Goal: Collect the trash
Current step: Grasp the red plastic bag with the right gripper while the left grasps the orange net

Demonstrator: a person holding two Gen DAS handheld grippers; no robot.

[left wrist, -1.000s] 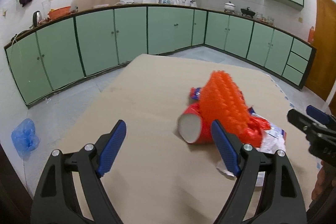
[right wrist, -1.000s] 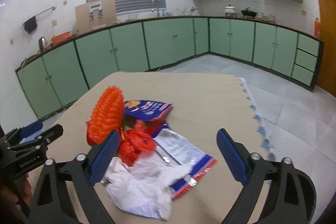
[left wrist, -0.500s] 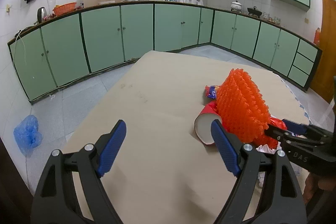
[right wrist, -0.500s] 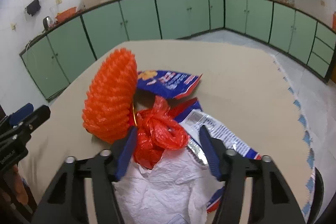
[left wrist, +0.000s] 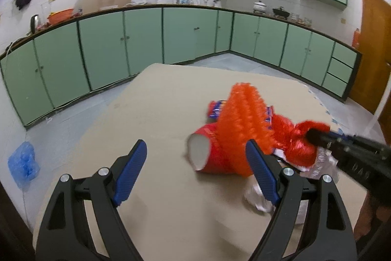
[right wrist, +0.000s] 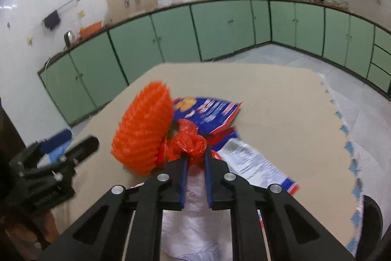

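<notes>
A pile of trash lies on the beige table: an orange foam net, a red paper cup on its side, a crumpled red plastic bag, a blue snack wrapper, a white printed wrapper and crumpled white paper. My right gripper is shut on the red plastic bag; it shows at the right of the left wrist view. My left gripper is open and empty, just in front of the cup. It appears at the left of the right wrist view.
Green cabinets line the walls behind the table. A blue plastic bag lies on the tiled floor at the left. The table's right edge has a jagged blue-white border. A wooden door stands at the right.
My right gripper moved forward onto the pile and closed on the red plastic bag. My left gripper stayed open and shifted slightly toward the cup.
</notes>
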